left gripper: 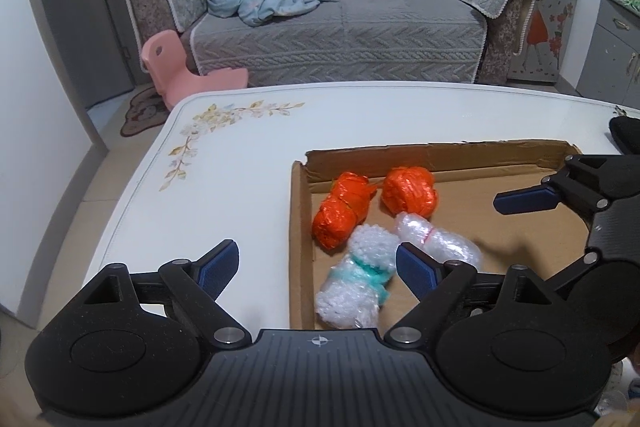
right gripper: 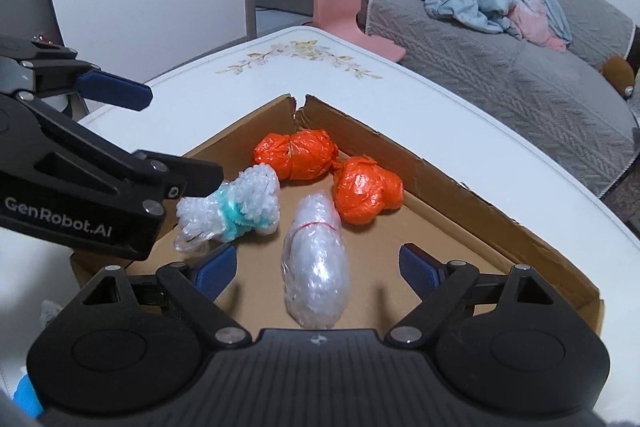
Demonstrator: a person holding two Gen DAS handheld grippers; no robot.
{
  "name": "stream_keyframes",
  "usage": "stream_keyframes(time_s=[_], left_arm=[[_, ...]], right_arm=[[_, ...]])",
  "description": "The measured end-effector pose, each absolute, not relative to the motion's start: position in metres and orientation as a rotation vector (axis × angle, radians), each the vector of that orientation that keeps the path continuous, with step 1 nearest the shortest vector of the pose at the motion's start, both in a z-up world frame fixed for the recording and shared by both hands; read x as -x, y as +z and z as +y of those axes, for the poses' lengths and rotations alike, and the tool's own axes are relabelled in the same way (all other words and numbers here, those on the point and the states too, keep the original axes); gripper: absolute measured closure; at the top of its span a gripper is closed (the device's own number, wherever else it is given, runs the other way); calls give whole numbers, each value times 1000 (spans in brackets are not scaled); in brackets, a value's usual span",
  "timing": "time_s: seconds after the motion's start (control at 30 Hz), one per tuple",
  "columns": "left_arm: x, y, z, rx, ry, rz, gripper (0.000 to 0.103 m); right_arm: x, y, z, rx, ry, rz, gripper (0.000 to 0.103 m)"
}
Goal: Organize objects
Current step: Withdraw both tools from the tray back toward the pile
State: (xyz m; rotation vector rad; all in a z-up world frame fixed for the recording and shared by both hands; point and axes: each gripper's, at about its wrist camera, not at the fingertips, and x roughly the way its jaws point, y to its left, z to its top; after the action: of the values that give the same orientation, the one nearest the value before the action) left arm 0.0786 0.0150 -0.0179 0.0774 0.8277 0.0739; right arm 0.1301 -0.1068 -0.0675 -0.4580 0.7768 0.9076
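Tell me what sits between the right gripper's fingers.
The clear bubble-wrap bundle tied with a red band lies between the open right gripper's fingers, untouched, on the cardboard tray. The right wrist view shows it.

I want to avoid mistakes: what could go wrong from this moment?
1. The left tongs and right tongs, both open, crowd one cardboard tray; they could collide.
2. The clear bubble-wrap bundle looks slippery and may squirt out.
3. The torn tray corner could rip further if bumped.
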Motion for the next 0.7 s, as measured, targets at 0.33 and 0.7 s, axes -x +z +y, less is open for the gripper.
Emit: stream_keyframes(time_s=[0.33,0.7], left_arm=[[-47,-3,6,-76,56,791,9],[34,3,-8,-100,-4,709,2]], right_arm=[[-108,-46,-136,433,916,737,15],[-60,-31,-198,405,877,691,12]])
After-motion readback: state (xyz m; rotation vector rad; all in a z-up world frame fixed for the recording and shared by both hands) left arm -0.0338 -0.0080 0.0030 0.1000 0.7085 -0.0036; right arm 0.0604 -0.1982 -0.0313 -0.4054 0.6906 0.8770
